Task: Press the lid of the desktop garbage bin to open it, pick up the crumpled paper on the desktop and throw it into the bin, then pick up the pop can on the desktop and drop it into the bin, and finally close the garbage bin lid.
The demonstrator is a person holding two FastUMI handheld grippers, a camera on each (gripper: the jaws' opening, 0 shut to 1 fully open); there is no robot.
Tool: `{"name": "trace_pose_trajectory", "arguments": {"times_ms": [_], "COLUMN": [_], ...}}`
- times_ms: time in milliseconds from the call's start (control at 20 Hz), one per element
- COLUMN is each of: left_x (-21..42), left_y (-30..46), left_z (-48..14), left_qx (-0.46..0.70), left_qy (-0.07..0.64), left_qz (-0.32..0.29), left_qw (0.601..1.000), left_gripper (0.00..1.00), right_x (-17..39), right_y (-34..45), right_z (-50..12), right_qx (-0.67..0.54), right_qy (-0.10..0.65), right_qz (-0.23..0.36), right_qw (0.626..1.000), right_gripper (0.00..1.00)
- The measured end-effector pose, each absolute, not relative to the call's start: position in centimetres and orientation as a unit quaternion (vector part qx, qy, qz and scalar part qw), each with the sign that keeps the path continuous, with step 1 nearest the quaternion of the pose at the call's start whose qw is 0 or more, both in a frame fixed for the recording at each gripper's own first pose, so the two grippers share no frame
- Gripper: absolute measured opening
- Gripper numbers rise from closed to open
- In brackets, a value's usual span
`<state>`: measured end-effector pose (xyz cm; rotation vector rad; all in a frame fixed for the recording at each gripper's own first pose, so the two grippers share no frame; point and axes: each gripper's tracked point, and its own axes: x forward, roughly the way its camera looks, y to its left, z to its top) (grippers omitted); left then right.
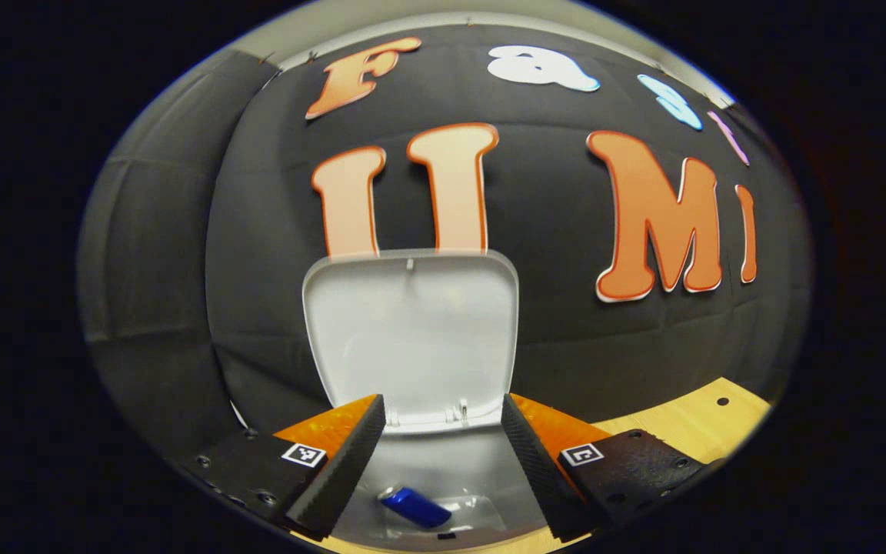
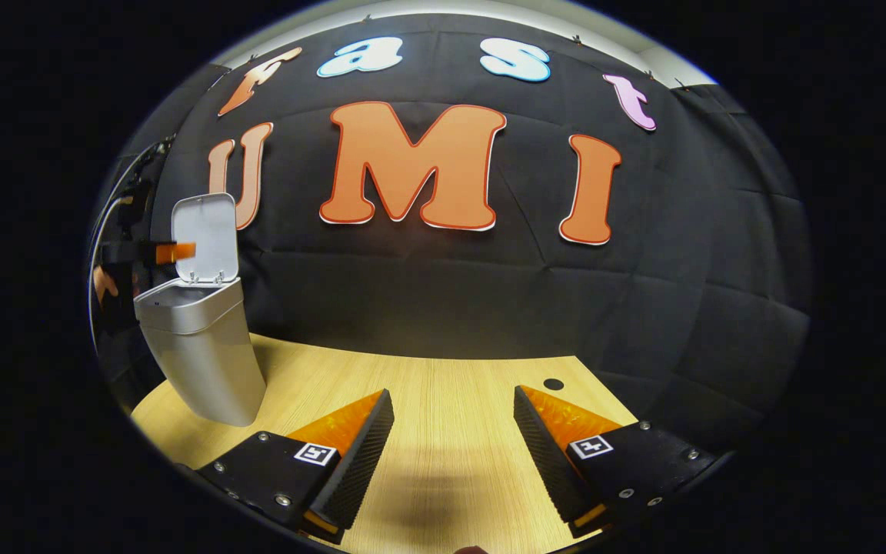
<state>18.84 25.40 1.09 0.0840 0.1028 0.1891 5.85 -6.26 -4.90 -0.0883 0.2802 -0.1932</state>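
In the left gripper view, my left gripper [image 1: 439, 454] hangs right over the mouth of the garbage bin [image 1: 443, 469], its fingers spread wide with nothing between them. Between the fingers, low in the frame, I can see the pop can [image 1: 414, 508] lying on its side down inside the bin, on what looks like a clear liner. I cannot make out the crumpled paper in there, so I cannot vouch for it. Above, in the centre of the frame, the lid [image 1: 412, 331] stands upright on its hinge.

So the step in hand, as I judge it, is the last one: closing that lid. To do it well I would lift clear of the opening, reach behind the lid's top edge and tip it forward, then press it flat until it catches (a light push near the front edge, not the hinge).

In the right gripper view, the bin [image 2: 201, 350] stands at the left of the frame on the wooden desktop [image 2: 443, 400], lid up. My right gripper [image 2: 451, 454] rests low at the bottom centre, fingers wide and empty, well apart from the bin.
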Motion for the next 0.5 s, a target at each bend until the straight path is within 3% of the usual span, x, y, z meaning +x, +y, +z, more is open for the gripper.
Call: {"name": "trace_pose_trajectory", "arguments": {"times_ms": [250,500], "left_x": [21.8,27.7], "left_y": [26.4,30.5], "left_z": [12.9,14.1], "left_qx": [0.006,-0.025], "left_qy": [0.002,0.034], "left_qz": [0.089,0.109], "left_qw": [0.996,0.993], "left_gripper": [0.93,0.94], "right_x": [6.0,5.5], "right_y": [-5.6,-5.0], "right_z": [-4.7,-5.0], "right_qx": [-0.037,-0.035], "right_qy": [0.136,0.137], "right_qz": [-0.089,-0.083], "right_qw": [0.986,0.986], "right_gripper": [0.94,0.94]}}
